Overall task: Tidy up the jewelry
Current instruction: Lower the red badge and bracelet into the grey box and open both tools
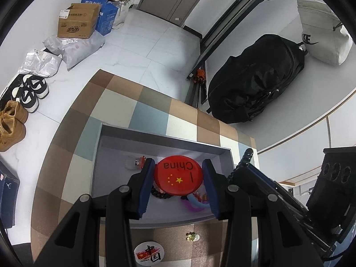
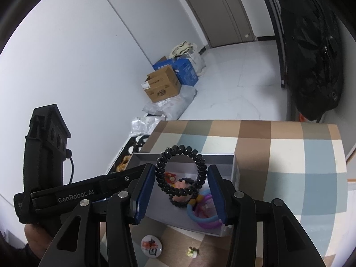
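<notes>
My left gripper (image 1: 178, 178) is shut on a round red badge (image 1: 178, 175) marked "China" and holds it over the grey box (image 1: 155, 140). My right gripper (image 2: 181, 185) is shut on a black spiral hair tie (image 2: 195, 162) and holds it upright over the same box (image 2: 142, 158). In the box lie blue and purple rings (image 2: 200, 217), a pink charm (image 2: 181, 184), a black bead bracelet (image 1: 159, 194) and a small red piece (image 2: 169, 176). A white badge (image 2: 151, 245) and a small gold flower piece (image 2: 192, 251) lie on the checked cloth in front of the box.
The box sits on a checked tablecloth (image 2: 278, 155). On the floor stand cardboard boxes (image 1: 75, 21), plastic bags (image 1: 73, 49) and shoes (image 1: 31, 91). A black bag (image 1: 255, 80) leans at the right. The left gripper's body (image 2: 46, 155) is at the left in the right wrist view.
</notes>
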The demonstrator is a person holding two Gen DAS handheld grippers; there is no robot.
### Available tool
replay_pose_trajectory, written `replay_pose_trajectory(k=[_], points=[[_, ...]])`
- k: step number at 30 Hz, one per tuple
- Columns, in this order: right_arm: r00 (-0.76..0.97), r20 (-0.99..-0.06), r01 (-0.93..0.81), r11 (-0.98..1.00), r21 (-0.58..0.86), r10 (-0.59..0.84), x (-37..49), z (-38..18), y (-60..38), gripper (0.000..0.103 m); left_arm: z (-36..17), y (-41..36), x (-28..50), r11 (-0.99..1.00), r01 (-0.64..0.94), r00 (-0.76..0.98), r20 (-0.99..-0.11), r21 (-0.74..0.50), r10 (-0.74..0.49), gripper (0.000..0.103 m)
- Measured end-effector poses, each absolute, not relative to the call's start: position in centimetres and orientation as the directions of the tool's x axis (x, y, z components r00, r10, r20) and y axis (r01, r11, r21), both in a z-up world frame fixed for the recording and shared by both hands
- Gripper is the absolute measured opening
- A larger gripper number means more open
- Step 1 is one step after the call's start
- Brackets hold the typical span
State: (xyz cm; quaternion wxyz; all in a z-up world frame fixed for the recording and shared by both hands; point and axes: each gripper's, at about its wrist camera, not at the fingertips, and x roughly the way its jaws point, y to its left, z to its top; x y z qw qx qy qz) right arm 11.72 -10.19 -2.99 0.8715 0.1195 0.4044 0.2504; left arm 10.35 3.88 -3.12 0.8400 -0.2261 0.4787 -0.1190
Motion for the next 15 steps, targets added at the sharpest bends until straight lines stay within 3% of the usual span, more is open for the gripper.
replay_pose_trajectory(k=[5,7,9,15], points=[[0.542,-0.648,-0.323,0.845,0.427,0.535,11.9,-3.3,-10.6,0.049,-3.5,4.4,10.8,0.841,-0.039,0.496,-0.741,-0.54,-0.453,0.038],[0.544,-0.644,-0.325,0.843,0.429,0.538,11.9,-3.2,-10.6,0.05,-3.5,4.4,10.8,0.831,-0.049,0.493,-0.737,-0.553,-0.462,0.055],[0.55,-0.637,-0.323,0.841,0.434,0.54,11.8,-3.1,-10.6,0.06,-3.3,4.7,10.6,0.811,-0.051,0.511,-0.713,-0.583,-0.48,0.063],[0.588,-0.609,-0.311,0.844,0.438,0.533,11.4,-2.4,-11.3,0.076,-2.7,5.0,10.4,0.807,-0.053,0.541,-0.696,-0.589,-0.472,0.064]])
